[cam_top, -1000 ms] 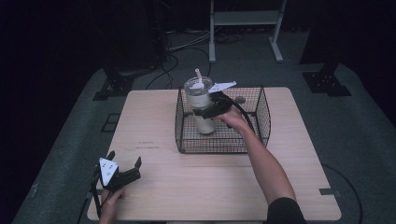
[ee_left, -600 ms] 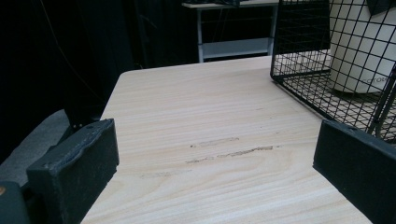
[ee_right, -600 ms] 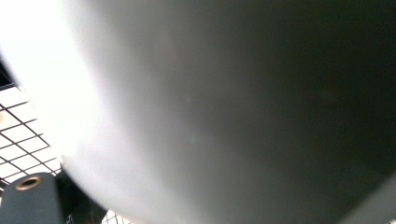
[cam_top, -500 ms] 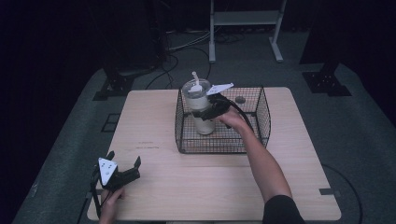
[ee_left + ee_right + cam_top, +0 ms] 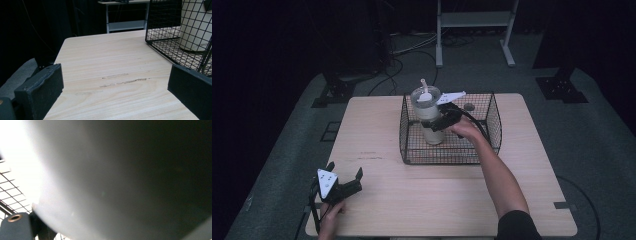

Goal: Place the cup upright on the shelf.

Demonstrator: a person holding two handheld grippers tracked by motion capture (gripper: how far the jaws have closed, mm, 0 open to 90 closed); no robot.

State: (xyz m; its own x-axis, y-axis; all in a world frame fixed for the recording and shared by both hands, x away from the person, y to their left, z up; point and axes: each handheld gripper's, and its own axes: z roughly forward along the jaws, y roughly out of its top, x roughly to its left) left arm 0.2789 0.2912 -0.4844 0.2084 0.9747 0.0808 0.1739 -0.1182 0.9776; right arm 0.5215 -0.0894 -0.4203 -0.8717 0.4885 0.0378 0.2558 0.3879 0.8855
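Two grippers are in my feed. I take the black wire basket as my landmark; it sits on the far half of the wooden table.

Inside the basket, toward its left wall, stands a pale lidded tumbler with a straw rising from its lid. It is upright, with its base low in the basket, though I cannot tell from the high view whether it rests on the mesh floor. My right gripper reaches into the basket from the near-right, its fingers closed around the tumbler's lower body, the white three-cornered plate pointing off to the right just above. In the right gripper view the tumbler's pale wall fills nearly all I see, pressed close to the camera, with a bit of basket mesh at the lower left.

My left gripper rests well apart from the basket, at the table's near-left corner, held by a hand at the edge. Its fingers stand wide apart with only bare table between them. In the left gripper view the basket's near corner shows at the upper right, with the tumbler standing behind the mesh.
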